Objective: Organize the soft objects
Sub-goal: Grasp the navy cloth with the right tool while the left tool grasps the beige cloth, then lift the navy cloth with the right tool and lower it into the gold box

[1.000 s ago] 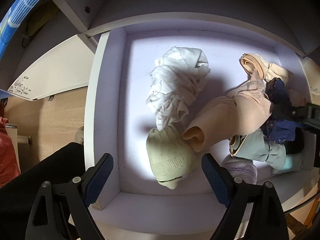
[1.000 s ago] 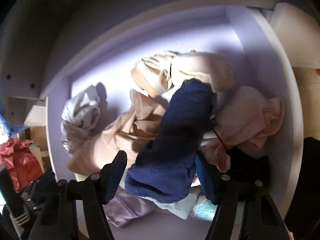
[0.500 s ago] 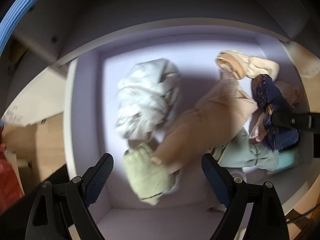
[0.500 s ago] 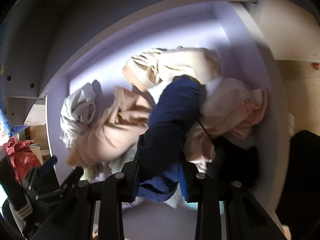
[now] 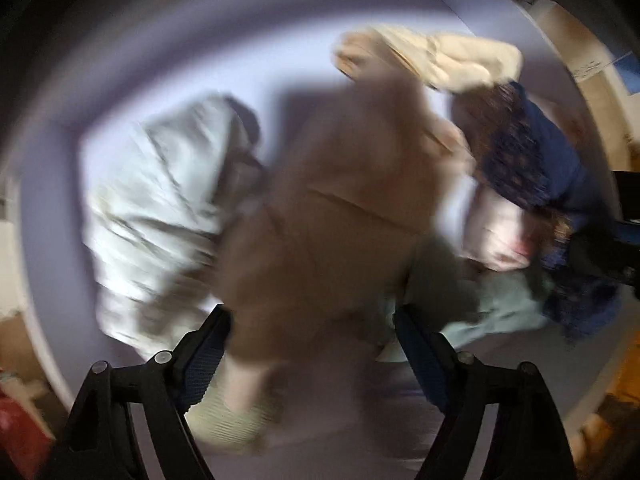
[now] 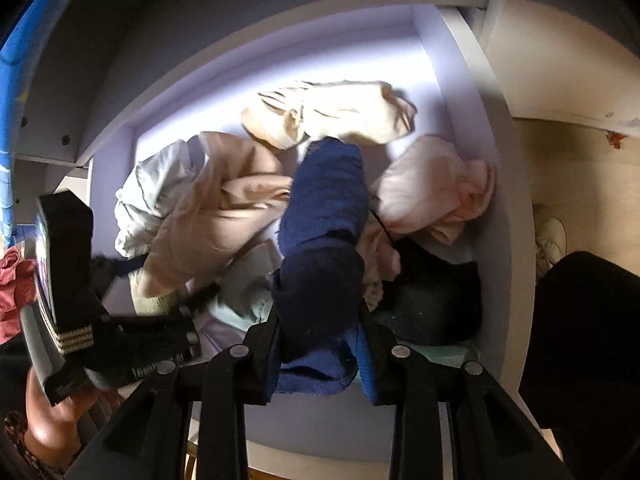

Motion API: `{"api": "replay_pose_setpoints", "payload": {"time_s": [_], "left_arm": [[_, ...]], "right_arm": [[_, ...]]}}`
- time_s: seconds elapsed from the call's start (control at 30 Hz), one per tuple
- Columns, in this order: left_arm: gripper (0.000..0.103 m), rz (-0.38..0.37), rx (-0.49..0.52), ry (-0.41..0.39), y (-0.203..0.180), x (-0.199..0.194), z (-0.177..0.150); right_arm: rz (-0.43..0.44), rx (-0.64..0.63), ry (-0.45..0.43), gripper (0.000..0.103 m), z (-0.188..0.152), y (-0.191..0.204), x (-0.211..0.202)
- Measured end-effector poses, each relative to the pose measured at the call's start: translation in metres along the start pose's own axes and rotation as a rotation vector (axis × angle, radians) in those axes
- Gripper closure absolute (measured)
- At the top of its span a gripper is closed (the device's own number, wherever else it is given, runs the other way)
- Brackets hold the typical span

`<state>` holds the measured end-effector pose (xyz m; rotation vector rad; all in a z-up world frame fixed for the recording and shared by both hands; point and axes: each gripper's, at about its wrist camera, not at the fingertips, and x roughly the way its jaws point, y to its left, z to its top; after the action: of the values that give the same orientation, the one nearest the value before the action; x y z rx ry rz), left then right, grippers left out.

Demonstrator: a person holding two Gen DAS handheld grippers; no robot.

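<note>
A white drawer (image 6: 472,92) holds a heap of soft clothes. My left gripper (image 5: 314,344) points straight down over a beige garment (image 5: 332,208). Its jaws are closing, the beige cloth lies between them, and the blurred view shows no pad pressing on it. My right gripper (image 6: 320,340) is shut on a dark blue cloth (image 6: 324,216), which stretches up from the pile. A pale grey garment (image 5: 160,208) lies to the left of the beige one. A light green knit piece (image 5: 232,424) sits under the left finger.
A cream garment (image 6: 332,112) lies at the back of the drawer, a pink one (image 6: 432,184) at the right wall, a black one (image 6: 432,292) in front of it. A mint cloth (image 5: 500,312) lies low in the pile. A person's dark trouser leg (image 6: 580,340) stands right of the drawer.
My right gripper shut on the dark blue cloth and drew it toward itself. My left gripper sank and shifted from over the green knit piece to the beige garment, its jaws narrowing slightly.
</note>
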<state>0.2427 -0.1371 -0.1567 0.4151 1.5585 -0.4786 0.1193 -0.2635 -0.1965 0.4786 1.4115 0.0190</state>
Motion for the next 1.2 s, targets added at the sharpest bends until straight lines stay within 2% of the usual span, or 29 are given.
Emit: {"api": "replay_pose_setpoints", "payload": {"time_s": [0.13,0.27,0.33,0.47,0.53,0.63,0.73,0.87,1.1,1.2], "left_arm": [[0.020,0.001,0.036,-0.011,-0.015,-0.004,0.000],[0.020,0.046,-0.031,-0.100,-0.007,-0.018,0.012],[0.019,0.052,-0.018,-0.122,-0.012,-0.023,0.018],[0.019,0.102,0.086,-0.108,-0.034,-0.013,0.024],[0.025,0.106,0.128,-0.091,-0.048,-0.006,0.024],[0.028,0.128,0.155,-0.071,-0.061,0.003,0.024],[0.030,0.101,0.110,-0.074,-0.065,0.003,0.023],[0.031,0.007,0.006,-0.065,-0.048,0.001,0.017],[0.038,-0.084,-0.120,-0.047,-0.038,0.000,0.004],[0.039,-0.107,-0.174,-0.043,-0.030,-0.001,-0.005]], "right_arm": [[0.009,0.011,0.009,0.071,0.002,0.001,0.007],[0.018,0.004,0.001,0.067,0.004,0.003,0.015],[0.024,0.004,-0.002,0.066,0.007,0.004,0.019],[0.037,0.009,-0.022,0.065,0.011,0.001,0.024],[0.037,-0.003,-0.027,0.065,0.013,0.002,0.023],[0.035,-0.016,-0.017,0.073,0.013,0.003,0.025],[0.045,-0.025,-0.027,0.076,0.011,0.006,0.019],[0.080,-0.008,-0.055,0.077,0.009,0.005,0.001],[0.146,0.042,-0.068,0.077,-0.002,-0.006,-0.022],[0.153,0.024,-0.078,0.077,-0.003,-0.005,-0.033]]}}
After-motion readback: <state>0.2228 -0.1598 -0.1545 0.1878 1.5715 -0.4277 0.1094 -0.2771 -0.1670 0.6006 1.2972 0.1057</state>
